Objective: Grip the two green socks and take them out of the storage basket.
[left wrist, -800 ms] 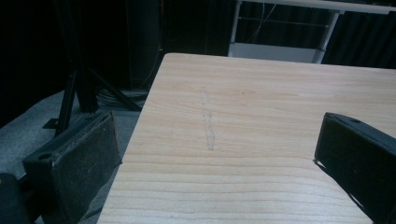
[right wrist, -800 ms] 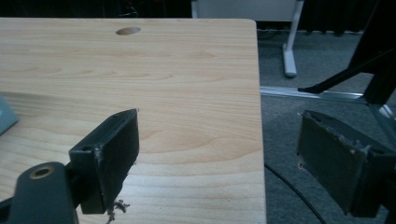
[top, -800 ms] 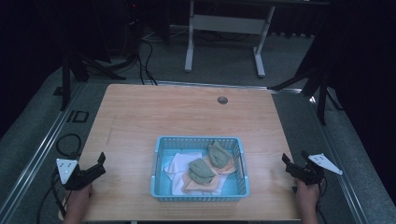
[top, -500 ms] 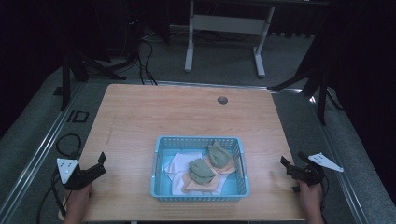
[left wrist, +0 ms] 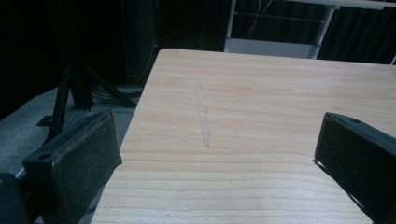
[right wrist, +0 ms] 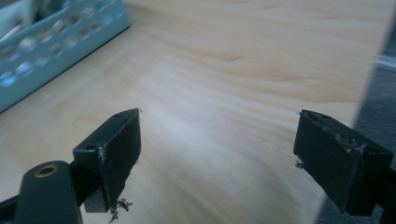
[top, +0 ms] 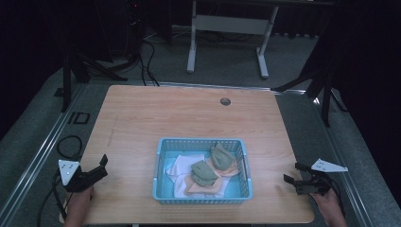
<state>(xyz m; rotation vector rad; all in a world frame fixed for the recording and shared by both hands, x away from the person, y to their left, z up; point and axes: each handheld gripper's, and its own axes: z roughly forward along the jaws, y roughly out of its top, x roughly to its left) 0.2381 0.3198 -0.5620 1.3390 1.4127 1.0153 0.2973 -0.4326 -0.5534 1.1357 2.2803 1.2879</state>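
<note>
Meanwhile both grippers' fingers gape wide, empty, left gripper [top: 97,171] and right gripper [top: 294,178] flanking the basket [top: 203,199].

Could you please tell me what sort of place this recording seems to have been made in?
Probably a lab or studio set up for recording. A wooden table stands on grey carpet among dark stands and trailing cables. On it sits a blue basket of folded cloths.
</note>
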